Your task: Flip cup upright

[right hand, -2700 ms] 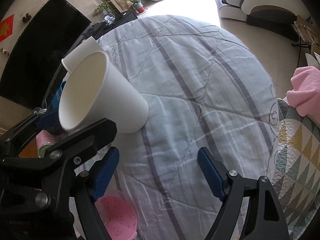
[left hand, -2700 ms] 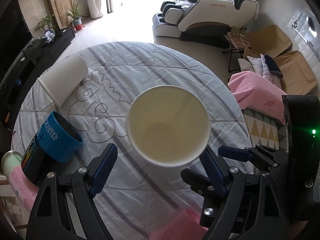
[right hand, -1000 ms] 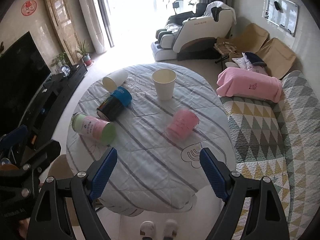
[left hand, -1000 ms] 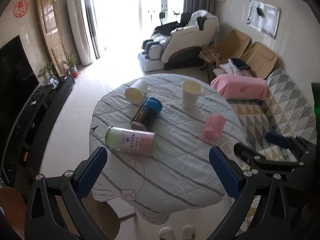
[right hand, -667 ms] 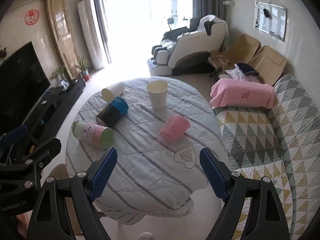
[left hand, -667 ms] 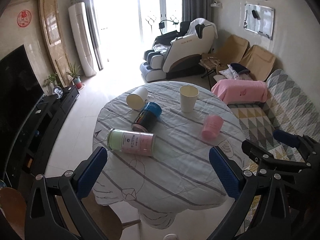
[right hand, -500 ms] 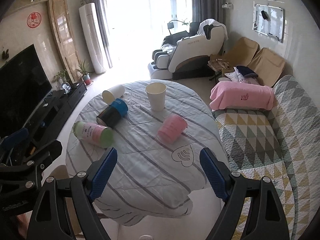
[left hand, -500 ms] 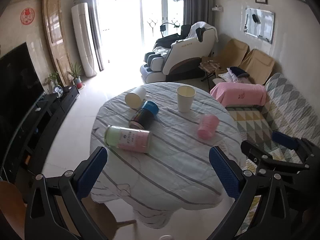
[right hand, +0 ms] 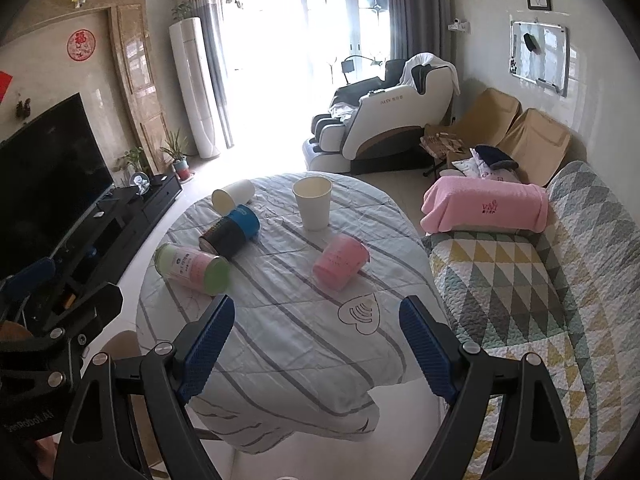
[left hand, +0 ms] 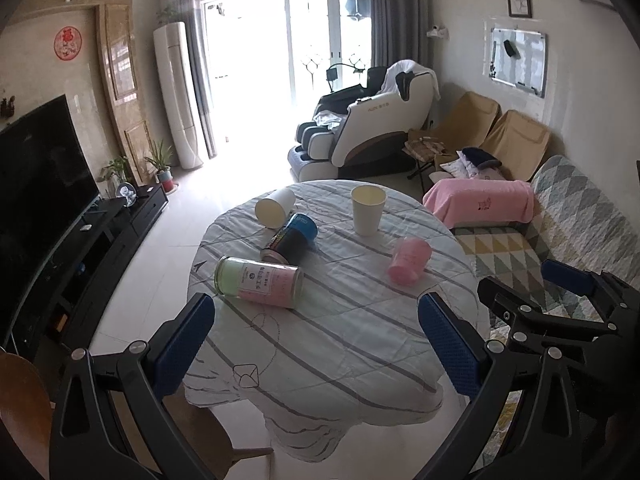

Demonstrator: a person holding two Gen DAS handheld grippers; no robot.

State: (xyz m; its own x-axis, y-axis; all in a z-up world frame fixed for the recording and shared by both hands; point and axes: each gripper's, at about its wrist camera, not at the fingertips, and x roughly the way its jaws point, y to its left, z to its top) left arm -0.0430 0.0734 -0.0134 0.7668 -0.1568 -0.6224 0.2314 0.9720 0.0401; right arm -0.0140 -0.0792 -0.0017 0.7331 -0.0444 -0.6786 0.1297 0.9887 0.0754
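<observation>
A white paper cup [left hand: 368, 210] [right hand: 312, 202] stands upright, mouth up, on the far part of the round table [left hand: 344, 340] [right hand: 288, 344]. A second white paper cup [left hand: 275, 208] [right hand: 233, 197] lies on its side at the far left. A pink cup [left hand: 409, 261] [right hand: 340, 261] lies on its side at the right. My left gripper [left hand: 316, 336] and right gripper [right hand: 316, 344] are both open and empty, held well back from the table's near edge.
A blue and black can [left hand: 291, 239] [right hand: 231, 232] and a green and pink can [left hand: 259, 282] [right hand: 192, 267] lie on their sides on the table's left half. A quilted sofa [right hand: 520, 288] with a pink blanket is to the right, a TV stand [left hand: 92, 232] to the left.
The left gripper let go of the white paper cup, which now stands upright on the table. Both grippers have drawn far back and up from the table.
</observation>
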